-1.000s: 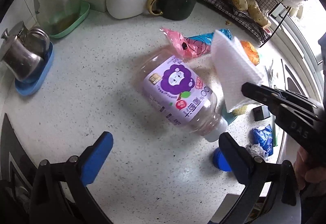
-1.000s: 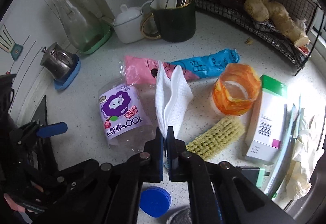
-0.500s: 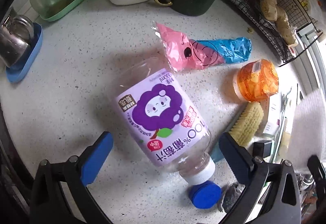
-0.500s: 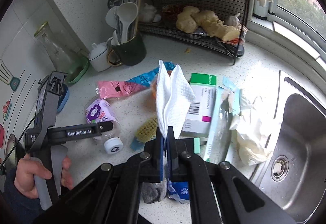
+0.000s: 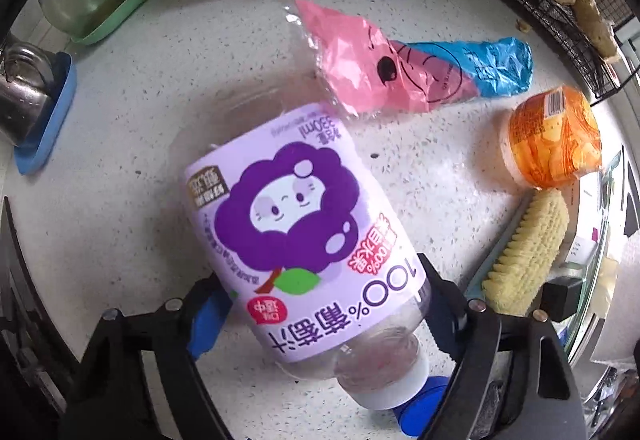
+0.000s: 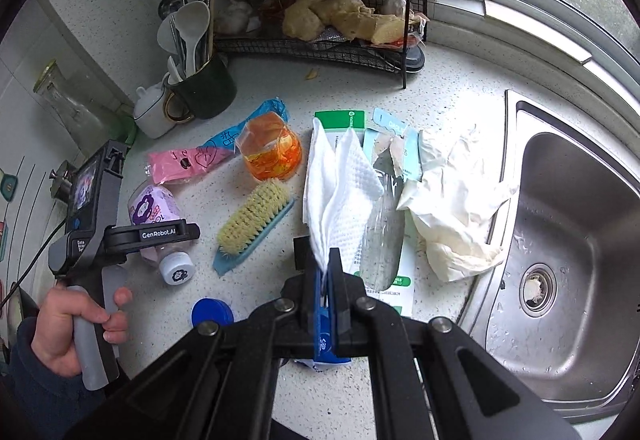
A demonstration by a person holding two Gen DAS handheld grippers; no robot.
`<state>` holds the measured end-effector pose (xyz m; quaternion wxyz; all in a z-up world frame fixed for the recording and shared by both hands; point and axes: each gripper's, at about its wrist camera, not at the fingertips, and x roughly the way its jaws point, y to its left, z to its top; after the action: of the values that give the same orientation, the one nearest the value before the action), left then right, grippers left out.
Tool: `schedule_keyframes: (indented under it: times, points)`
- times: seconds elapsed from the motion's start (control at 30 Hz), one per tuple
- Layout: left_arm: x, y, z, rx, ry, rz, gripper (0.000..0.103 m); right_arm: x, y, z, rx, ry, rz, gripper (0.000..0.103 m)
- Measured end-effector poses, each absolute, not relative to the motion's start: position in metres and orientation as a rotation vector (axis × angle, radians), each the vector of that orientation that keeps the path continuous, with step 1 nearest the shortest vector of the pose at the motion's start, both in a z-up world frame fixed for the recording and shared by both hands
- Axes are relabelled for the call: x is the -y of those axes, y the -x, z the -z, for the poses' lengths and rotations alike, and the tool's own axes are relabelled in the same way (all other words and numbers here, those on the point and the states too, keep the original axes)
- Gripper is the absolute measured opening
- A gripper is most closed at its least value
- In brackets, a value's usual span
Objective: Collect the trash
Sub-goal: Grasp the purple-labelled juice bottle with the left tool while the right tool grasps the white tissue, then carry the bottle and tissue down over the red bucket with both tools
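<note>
Below, the left gripper (image 5: pixel 320 304) straddles a grape juice bottle (image 5: pixel 296 240) lying on the speckled countertop (image 5: pixel 120 232), its jaws closing around the bottle. Right gripper (image 6: pixel 326 272), fully closed, pinches a white paper towel (image 6: pixel 340 183) above the counter, beside the sink (image 6: pixel 568 240).

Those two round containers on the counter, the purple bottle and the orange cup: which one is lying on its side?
The purple bottle: it lies flat, white cap pointing sideways, between the left gripper's closing jaws. The orange cup stands upright.
</note>
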<state>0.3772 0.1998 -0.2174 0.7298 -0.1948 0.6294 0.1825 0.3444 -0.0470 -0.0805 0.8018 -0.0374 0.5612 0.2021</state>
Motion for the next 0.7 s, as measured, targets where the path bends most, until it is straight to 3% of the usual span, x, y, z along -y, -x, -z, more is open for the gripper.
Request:
schedule_keyframes:
  times: [0.23,0.7]
  points:
    - [-0.18,-0.355,0.207,-1.358,0.374,-0.322,0.077,0.05,-0.338,0.079,-1.205,0.075,-0.429,0.003]
    - [-0.142,-0.301,0.13,-1.207,0.28,-0.156,0.075,0.069,-0.312,0.063,-1.185,0.049,-0.416,0.003]
